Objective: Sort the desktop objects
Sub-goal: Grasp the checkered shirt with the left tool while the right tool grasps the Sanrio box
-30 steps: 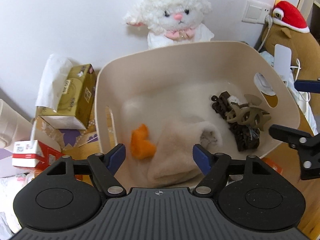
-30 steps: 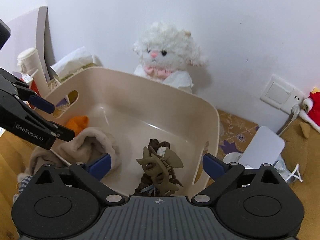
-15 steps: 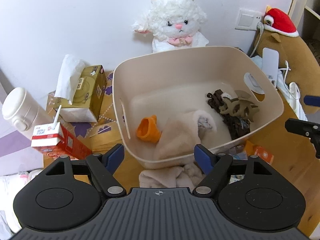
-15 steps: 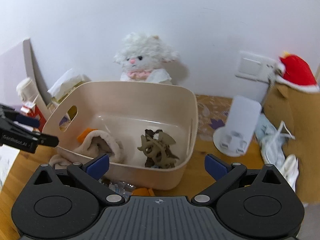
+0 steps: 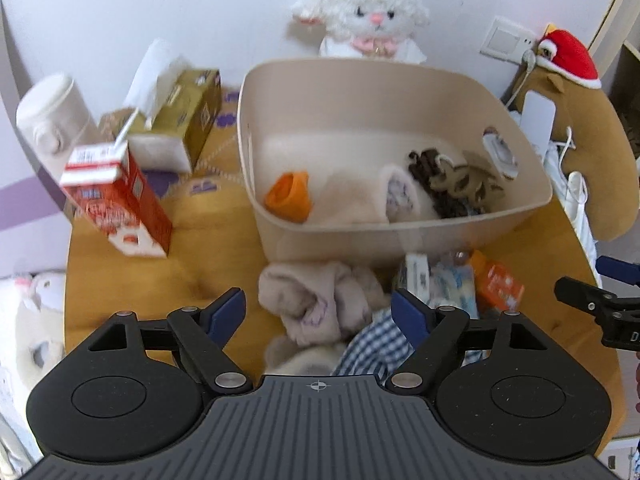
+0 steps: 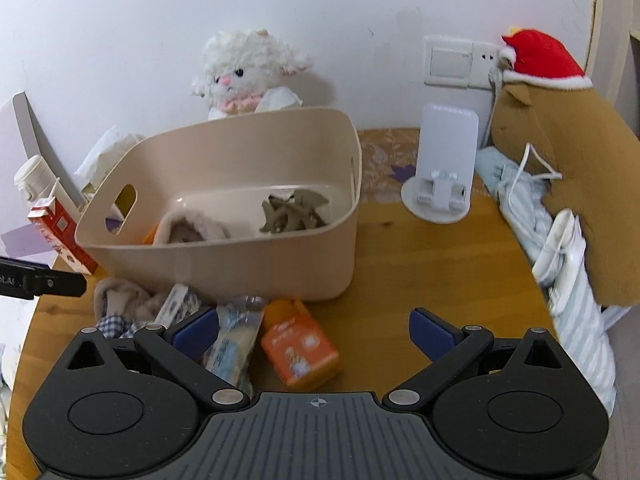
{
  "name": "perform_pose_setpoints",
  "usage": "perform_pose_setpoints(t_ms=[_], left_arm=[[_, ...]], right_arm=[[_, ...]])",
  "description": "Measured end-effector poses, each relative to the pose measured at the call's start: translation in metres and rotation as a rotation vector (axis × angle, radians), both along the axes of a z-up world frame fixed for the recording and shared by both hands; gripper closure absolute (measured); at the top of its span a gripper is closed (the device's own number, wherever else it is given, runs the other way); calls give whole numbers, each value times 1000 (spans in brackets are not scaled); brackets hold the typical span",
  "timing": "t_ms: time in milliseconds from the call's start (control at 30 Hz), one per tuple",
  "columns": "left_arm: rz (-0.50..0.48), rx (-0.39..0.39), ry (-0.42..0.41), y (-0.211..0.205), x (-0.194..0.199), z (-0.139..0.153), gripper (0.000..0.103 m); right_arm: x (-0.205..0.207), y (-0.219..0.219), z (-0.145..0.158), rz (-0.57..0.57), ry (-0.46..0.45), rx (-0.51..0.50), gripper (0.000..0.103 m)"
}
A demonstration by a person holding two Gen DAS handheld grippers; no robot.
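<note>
Wooden table (image 6: pixel 420 264): one bin (image 6: pixel 224 256), perhaps two socks (image 5: pixel 320 308).

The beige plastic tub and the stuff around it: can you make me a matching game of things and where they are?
Things:
1. brown hair claw clip
2. small orange box
3. red and white drink carton
4. white fluffy lamb toy

Places:
A. against the wall behind the tub
B. inside the beige plastic tub
C. on the table, left of the tub
D. on the table, in front of the tub

Pairs: 1-B, 2-D, 3-C, 4-A
</note>
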State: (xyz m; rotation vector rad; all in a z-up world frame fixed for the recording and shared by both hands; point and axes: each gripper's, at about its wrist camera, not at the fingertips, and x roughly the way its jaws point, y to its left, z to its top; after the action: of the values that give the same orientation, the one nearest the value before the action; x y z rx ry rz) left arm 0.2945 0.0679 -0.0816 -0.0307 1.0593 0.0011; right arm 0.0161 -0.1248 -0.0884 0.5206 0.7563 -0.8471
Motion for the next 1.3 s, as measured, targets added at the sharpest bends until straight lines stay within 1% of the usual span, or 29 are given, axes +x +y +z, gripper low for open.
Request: perform_pose_setpoints(t_ms=[100, 167, 233, 333, 500, 700, 900, 1000, 1033, 1100, 1233, 1300], left_arm=[[10, -13, 24, 2, -7, -7, 22], [11, -18, 37, 3, -11, -10, 22], [6, -13, 42, 2, -16, -12, 22], [-2, -1, 54, 0, -23, -19, 22], [12, -43, 85, -3, -38, -30, 22], [-15, -19, 61, -20, -50, -31, 22], [14, -92, 24, -25, -53, -21, 22], [-30, -68, -15, -35, -55, -16, 21], [-51, -60, -13, -39, -54, -17, 19], [-83, -46, 17, -45, -52, -24, 19], [-94, -27, 72, -51, -45, -45, 19], [-101, -20, 95, -54, -41, -57, 18]], right_arm=[[-4, 9, -5, -19, -6, 5, 0], [-5, 14, -10, -35, 11, 24, 0], [-6, 19, -16, -56, 33, 56, 0], [-9, 26, -25, -86, 40, 80, 0], [-13, 31, -42, -129, 52, 159, 0], [-14, 38, -63, -185, 50, 261, 0], [-8, 43, -73, -202, 104, 275, 2], [-5, 45, -78, -197, 120, 287, 2], [-4, 45, -79, -197, 128, 290, 2], [-2, 46, -83, -198, 134, 299, 2], [4, 48, -91, -190, 162, 314, 3], [7, 49, -94, -184, 177, 318, 8]])
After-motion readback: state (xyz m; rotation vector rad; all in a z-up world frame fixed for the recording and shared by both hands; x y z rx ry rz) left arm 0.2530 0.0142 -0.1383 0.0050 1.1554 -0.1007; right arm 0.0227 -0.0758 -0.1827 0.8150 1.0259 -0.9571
